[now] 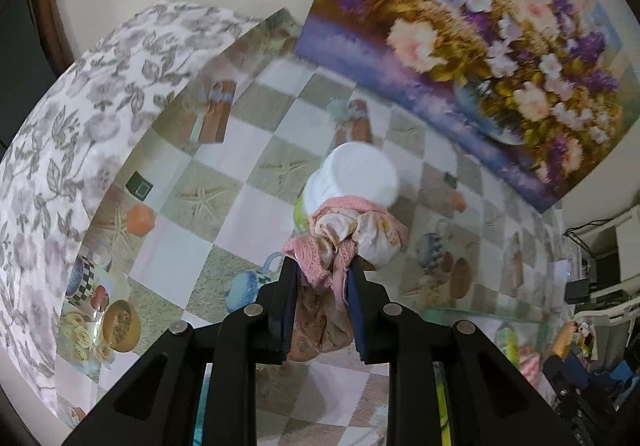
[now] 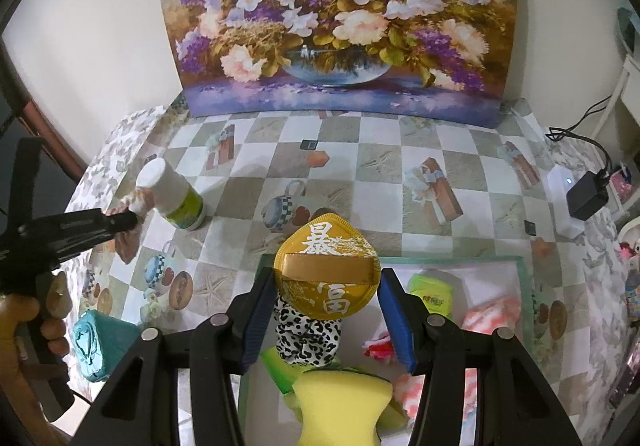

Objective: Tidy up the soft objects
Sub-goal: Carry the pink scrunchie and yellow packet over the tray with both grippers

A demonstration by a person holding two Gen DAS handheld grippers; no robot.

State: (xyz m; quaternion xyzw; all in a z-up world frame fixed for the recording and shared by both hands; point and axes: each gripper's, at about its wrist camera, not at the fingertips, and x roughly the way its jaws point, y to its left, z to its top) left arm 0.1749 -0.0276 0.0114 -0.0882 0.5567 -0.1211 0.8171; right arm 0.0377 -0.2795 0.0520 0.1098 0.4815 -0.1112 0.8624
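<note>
Jaws: left gripper (image 1: 322, 264) clamped on pink cloth (image 1: 344, 234) (open tabletop (image 1: 224, 206) around), right gripper (image 2: 326, 280) parted.

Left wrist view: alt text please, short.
The left hand-held gripper is shut on a bunched pink floral cloth above a checkered tablecloth. A white-capped bottle stands just beyond the cloth, and a flower painting leans against the wall behind.

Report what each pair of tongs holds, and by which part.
Left tongs: pink floral cloth bundle, pinched at its bunched end. Right tongs: gold pad between the pads; grip cannot be told.
</note>
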